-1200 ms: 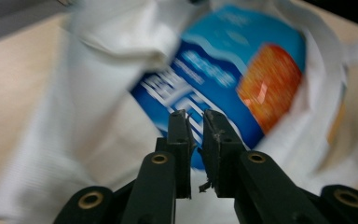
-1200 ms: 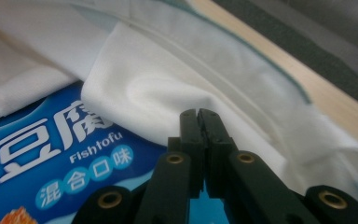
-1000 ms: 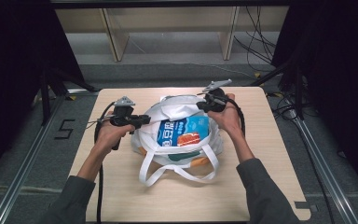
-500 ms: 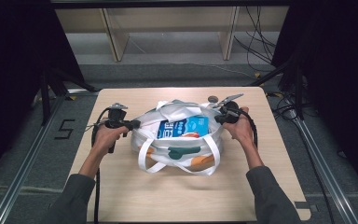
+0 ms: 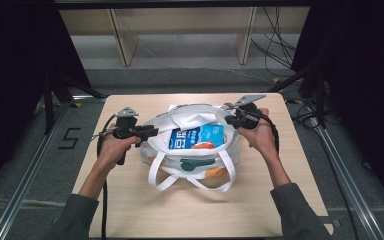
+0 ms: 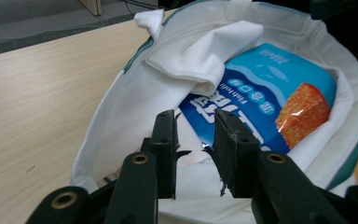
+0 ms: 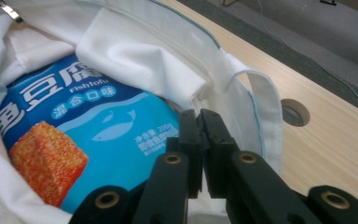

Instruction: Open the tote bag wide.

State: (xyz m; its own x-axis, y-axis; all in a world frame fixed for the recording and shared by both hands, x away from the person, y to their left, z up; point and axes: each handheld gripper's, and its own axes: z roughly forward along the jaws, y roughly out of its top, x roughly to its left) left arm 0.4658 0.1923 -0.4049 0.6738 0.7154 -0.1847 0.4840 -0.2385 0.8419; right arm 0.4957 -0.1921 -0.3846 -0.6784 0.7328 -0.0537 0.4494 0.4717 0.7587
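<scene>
The white tote bag [image 5: 192, 145] lies mid-table [image 5: 130, 210] holding a blue tofu packet [image 5: 197, 137] directly between the claws: left claw [image 6: 193, 140] apart at its left rim, right claw [image 7: 199, 135] clamped together on its right rim.

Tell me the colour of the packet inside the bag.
Blue packet with white lettering and an orange cube pictured on it; the right gripper view shows it best.

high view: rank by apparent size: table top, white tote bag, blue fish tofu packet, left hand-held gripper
1. table top
2. white tote bag
3. and 4. blue fish tofu packet, partly hidden in the bag, and left hand-held gripper: visible areas look alike, so unranked.
</scene>
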